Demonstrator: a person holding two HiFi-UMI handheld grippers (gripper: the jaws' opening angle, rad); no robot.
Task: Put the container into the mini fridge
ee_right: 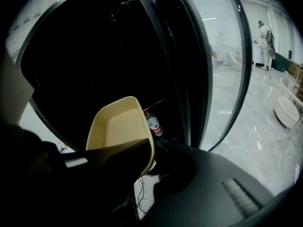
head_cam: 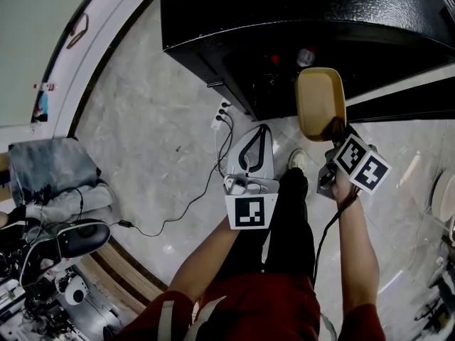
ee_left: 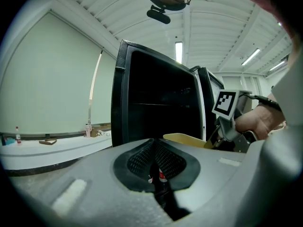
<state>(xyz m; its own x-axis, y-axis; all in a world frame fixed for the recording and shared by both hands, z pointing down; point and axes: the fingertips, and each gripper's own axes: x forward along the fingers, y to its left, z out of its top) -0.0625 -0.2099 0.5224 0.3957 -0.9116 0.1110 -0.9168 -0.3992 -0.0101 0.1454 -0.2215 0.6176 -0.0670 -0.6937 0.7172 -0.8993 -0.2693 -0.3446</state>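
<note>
Tan plastic container (head_cam: 320, 99) — likely light, stiff, slick — upper right in head view at the fridge (head_cam: 234, 20) mouth, rim pinched by right gripper (head_cam: 331, 129) fingers; left gripper (head_cam: 259, 137) fingers pressed together, empty.

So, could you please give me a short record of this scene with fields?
mini fridge: black, door open
container: tan, empty, held at the fridge opening
right tongs: shut on the container's rim
left tongs: shut, nothing between them
bottle: inside the fridge
</note>
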